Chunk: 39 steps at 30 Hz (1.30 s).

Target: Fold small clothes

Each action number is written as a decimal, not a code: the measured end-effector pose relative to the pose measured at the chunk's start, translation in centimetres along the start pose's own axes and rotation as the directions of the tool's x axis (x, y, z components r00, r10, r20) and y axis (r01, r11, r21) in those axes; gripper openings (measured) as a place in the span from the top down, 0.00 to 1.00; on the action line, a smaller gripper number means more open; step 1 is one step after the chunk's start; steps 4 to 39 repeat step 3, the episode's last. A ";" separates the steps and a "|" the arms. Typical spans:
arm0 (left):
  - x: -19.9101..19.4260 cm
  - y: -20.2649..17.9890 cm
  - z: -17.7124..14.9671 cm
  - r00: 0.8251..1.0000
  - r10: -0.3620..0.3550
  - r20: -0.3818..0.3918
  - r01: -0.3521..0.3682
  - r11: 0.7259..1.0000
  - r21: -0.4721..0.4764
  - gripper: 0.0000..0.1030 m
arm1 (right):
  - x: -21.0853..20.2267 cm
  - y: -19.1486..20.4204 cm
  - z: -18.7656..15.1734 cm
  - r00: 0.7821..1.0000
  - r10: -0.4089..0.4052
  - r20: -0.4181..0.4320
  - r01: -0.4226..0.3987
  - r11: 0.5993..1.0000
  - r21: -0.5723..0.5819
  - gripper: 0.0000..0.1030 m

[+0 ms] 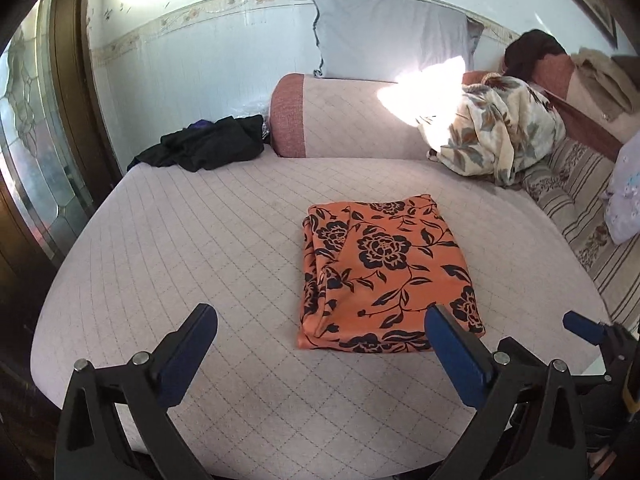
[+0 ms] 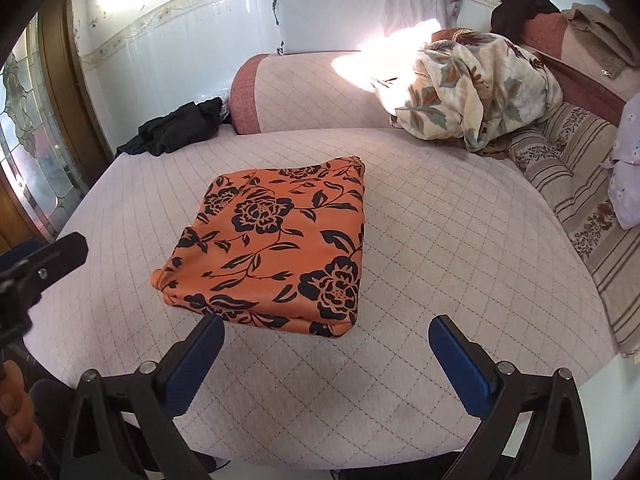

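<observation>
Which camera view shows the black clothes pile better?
The left wrist view: the black clothes pile appears larger there, with its folds clearer. In the right wrist view the pile is smaller and nearer the frame edge.

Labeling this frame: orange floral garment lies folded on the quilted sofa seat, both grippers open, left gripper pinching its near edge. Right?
Not quite. The left gripper pinches nothing: its jaws stand wide apart above the seat, short of the orange floral garment, as the left wrist view shows. The rest holds: the garment lies folded on the quilted sofa seat, and the right gripper is open too.
</observation>
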<state>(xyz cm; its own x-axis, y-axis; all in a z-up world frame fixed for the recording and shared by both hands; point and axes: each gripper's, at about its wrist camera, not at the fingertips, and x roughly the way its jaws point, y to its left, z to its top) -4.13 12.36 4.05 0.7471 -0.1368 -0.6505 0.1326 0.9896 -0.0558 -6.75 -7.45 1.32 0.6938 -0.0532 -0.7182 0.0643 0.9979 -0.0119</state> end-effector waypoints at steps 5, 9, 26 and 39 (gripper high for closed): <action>0.6 -0.3 0.0 0.999 -0.021 -0.026 0.021 1.000 -0.004 0.00 | 0.1 0.1 0.0 1.000 0.004 -0.004 -0.004 1.000 0.002 0.00; 0.6 -0.3 0.0 0.999 -0.021 -0.026 0.021 1.000 -0.004 0.00 | 0.1 0.1 0.0 1.000 0.004 -0.004 -0.004 1.000 0.002 0.00; 0.6 -0.3 0.0 0.999 -0.021 -0.026 0.021 1.000 -0.004 0.00 | 0.1 0.1 0.0 1.000 0.004 -0.004 -0.004 1.000 0.002 0.00; 0.6 -0.3 0.0 0.999 -0.021 -0.026 0.021 1.000 -0.004 0.00 | 0.1 0.1 0.0 1.000 0.004 -0.004 -0.004 1.000 0.002 0.00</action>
